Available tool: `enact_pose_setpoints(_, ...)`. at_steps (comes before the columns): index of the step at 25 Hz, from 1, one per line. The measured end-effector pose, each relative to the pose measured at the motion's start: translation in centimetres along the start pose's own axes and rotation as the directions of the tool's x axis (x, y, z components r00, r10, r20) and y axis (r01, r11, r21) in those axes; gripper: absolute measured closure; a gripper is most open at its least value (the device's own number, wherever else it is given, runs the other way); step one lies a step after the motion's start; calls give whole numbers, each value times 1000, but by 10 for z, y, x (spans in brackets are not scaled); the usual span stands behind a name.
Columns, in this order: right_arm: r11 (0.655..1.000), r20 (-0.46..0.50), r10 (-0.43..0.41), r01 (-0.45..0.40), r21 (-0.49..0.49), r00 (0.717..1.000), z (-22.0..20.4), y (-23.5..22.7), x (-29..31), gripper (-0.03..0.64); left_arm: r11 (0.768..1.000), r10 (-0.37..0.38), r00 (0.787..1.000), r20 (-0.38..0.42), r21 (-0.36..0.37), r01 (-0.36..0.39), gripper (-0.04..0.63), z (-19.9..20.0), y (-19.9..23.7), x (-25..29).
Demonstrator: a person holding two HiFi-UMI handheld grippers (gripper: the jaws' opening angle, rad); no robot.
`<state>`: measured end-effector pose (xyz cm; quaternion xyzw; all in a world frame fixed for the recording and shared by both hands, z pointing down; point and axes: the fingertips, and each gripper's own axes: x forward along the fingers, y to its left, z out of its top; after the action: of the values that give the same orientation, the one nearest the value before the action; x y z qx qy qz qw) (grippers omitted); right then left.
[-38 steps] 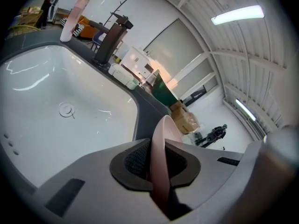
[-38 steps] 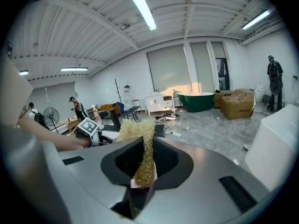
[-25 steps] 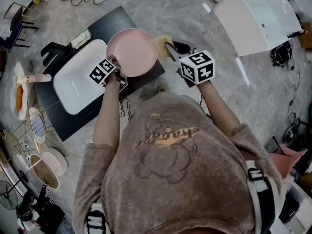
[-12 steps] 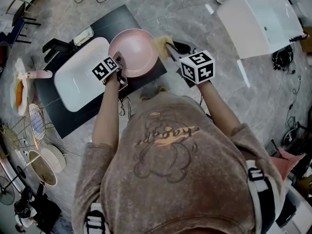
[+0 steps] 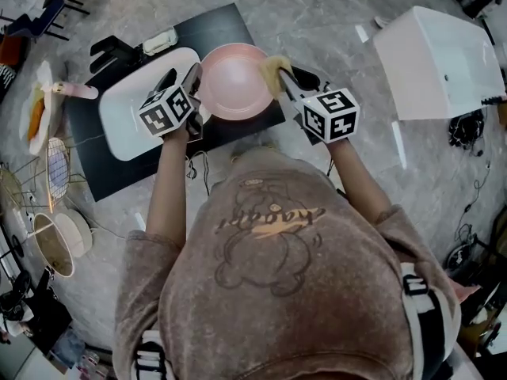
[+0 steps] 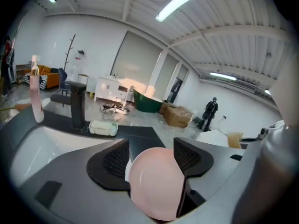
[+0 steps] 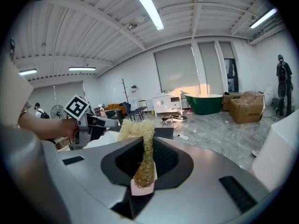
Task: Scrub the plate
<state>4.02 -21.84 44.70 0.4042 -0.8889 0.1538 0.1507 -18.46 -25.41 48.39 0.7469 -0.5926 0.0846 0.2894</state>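
A pink plate (image 5: 235,80) lies on the black mat (image 5: 95,165) next to a white basin (image 5: 131,113). My left gripper (image 5: 181,76) hovers over the plate's left rim. Its jaws have just been opening and stand wide. In the left gripper view the plate (image 6: 156,183) shows below and between the fingers (image 6: 112,162) of that gripper (image 6: 152,148), and neither pad touches it. My right gripper (image 5: 282,76) stays shut on a yellowish fibre scrubber (image 5: 273,66) at the plate's right rim. In the right gripper view the scrubber (image 7: 140,139) sticks up from the closed jaws of my right gripper (image 7: 144,171).
A pink bottle (image 5: 75,91), a black stand (image 5: 111,54) and a small white dish (image 5: 160,39) sit at the mat's far left end. A large white box (image 5: 440,54) stands on the floor to the right. A wire rack (image 5: 57,169) and bowls (image 5: 59,244) lie to the left.
My left gripper has let go of the plate's rim, opened wide and lifted above it. The right gripper has shifted slightly with the scrubber. The plate stays on the mat.
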Motion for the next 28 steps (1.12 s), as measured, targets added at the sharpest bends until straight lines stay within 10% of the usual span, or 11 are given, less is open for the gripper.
enact_pose_setpoints(10, 999, 120, 4, 0, -34, 993, 21, 30, 9, 565, 978, -93, 974, 207, 200, 51, 327, 28, -38, -83)
enact_pose_setpoints(15, 1000, 147, 4, -2, -20, 989, 15, 40, 13, 565, 974, -83, 970, 229, 227, 30, 550, 16, -35, -99)
enact_pose_setpoints(28, 1000, 171, -9, 8, 7, 985, 3, 43, 22, 568, 974, -48, 964, 262, 224, -12, 577, -8, -23, -95)
